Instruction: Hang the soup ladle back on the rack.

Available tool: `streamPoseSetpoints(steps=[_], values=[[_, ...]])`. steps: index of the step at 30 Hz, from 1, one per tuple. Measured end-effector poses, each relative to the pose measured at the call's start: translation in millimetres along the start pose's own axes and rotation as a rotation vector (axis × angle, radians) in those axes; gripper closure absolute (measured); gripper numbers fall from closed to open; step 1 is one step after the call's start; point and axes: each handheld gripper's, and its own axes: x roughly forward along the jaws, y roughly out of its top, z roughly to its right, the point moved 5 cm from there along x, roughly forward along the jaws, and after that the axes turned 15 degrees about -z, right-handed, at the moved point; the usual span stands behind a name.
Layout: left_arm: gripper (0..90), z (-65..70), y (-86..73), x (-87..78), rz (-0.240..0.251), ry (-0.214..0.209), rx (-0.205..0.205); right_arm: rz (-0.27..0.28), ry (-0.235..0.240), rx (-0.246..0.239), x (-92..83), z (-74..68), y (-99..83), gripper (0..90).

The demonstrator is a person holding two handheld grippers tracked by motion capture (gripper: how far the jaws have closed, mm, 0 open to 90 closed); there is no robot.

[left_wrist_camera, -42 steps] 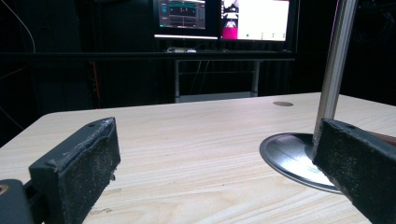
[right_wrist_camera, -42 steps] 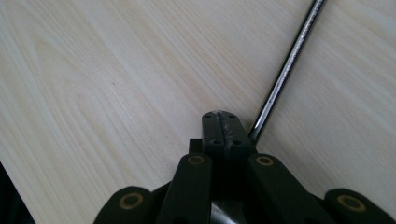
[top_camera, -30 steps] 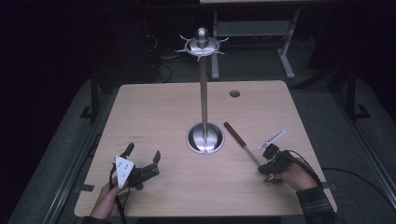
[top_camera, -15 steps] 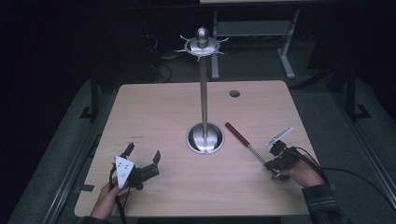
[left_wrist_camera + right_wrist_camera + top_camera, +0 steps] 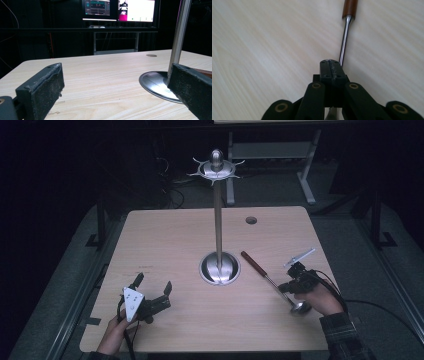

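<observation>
A ladle with a brown wooden handle (image 5: 253, 263) and a thin steel shaft (image 5: 344, 37) lies flat on the table, right of the stand; its bowl (image 5: 300, 308) lies nearest the person. My right gripper (image 5: 286, 287) sits low over the shaft near the bowl. Its jaws are pressed together (image 5: 330, 62), and the shaft comes out from under the right tip, not from the seam. The tall steel stand (image 5: 218, 220) rises from a round base (image 5: 155, 82) at mid-table, with empty hooks (image 5: 215, 169) on top. My left gripper (image 5: 153, 283) rests at the front left, open, nothing between its pads (image 5: 42, 90).
The wooden tabletop (image 5: 175, 235) has a small cable hole (image 5: 251, 220) at the back right. A desk frame stands behind the table in the dark, and lit monitors (image 5: 120, 10) glow beyond it. Cables trail from both grippers off the front edge.
My right hand and gripper have shifted a little to the right and away from the person, along the ladle's shaft. The ladle and the left gripper have stayed put.
</observation>
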Motion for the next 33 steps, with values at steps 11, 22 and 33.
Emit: streamPoseSetpoints(steps=[11,22,33], values=[[0.2,0.0,0.0,0.0,0.002,-0.003,-0.003,0.05,-0.005,0.034,-5.4,2.3,26.3,78.4],[0.2,0.9,0.4,1.0,0.004,-0.002,-0.001,0.039,-0.022,0.031,-1.5,4.9,53.0,69.9],[0.2,0.9,0.4,1.0,0.004,-0.005,-0.001,-0.019,-0.054,0.023,13.0,10.0,84.8,65.7]])
